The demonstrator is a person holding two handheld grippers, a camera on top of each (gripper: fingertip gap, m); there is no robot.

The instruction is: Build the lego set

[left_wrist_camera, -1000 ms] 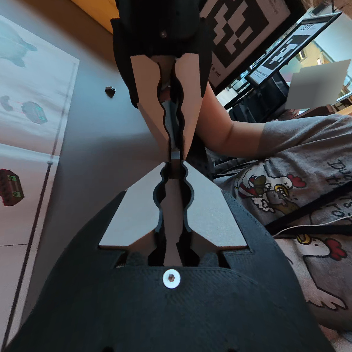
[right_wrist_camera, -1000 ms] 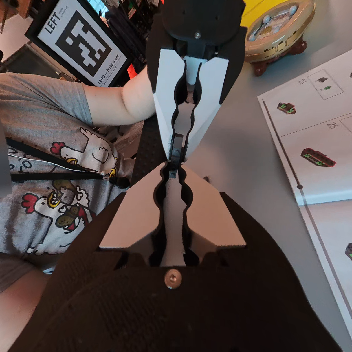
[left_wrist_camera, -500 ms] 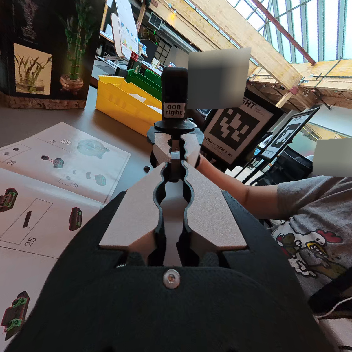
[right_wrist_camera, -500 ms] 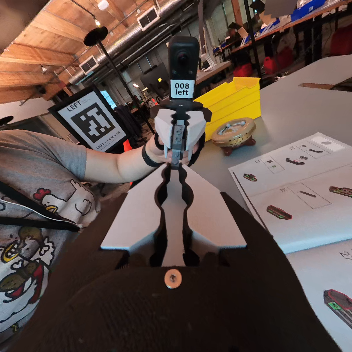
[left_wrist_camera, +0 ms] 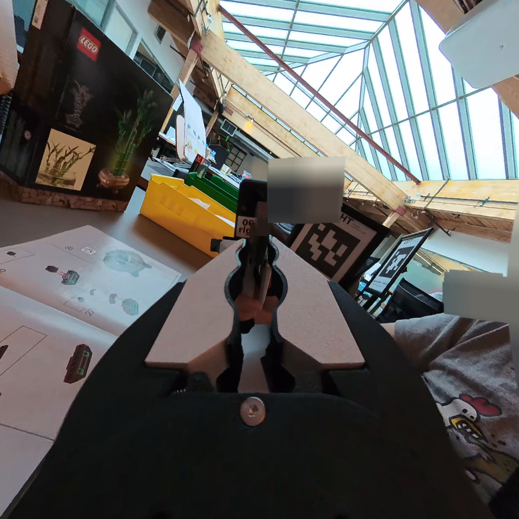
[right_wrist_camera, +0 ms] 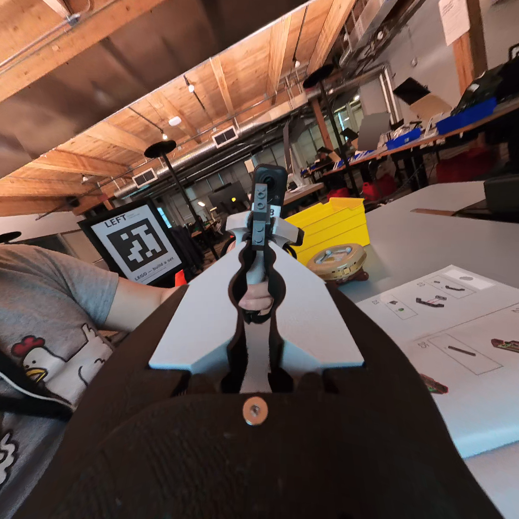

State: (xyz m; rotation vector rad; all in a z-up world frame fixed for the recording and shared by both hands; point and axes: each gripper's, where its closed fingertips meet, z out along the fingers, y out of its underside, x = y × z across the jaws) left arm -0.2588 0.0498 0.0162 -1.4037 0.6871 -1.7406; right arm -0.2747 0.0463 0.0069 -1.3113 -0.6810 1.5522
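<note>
Both grippers are raised off the table and aimed at each other, tips nearly meeting, each tilted up enough that the ceiling beams fill the background. The right gripper (right_wrist_camera: 259, 247) has matte pale fingers with wavy scalloped inner edges set in a ribbed black printed body, and it's clamped down on a long grey lego plate (right_wrist_camera: 259, 216). That plate is thin, studded along its face, and stands pretty much upright out of the fingertips, right in front of the other gripper's camera.

From the left wrist view, the left gripper (left_wrist_camera: 256, 247) has the same wavy fingers, looking a bit pinkish in this light. Its fingers are pinched nearly together on a narrow dark piece (left_wrist_camera: 261, 224) that sticks up edge-on. It's blurry and I can't make out what it is, or if it's the same plate.

A hand (right_wrist_camera: 255, 299) shows through the gap in the right wrist view, wrapped around the left gripper's pale handle.

On the smooth grey table (right_wrist_camera: 421, 238) the paper instruction booklet (left_wrist_camera: 70, 295) lies open and flat. Behind it there's a glossy yellow plastic bin (left_wrist_camera: 182, 207) and the dark cardboard set box (left_wrist_camera: 84, 118). A round tan brick-built base (right_wrist_camera: 337, 259) with dark red feet sits just in front of the bin.
</note>
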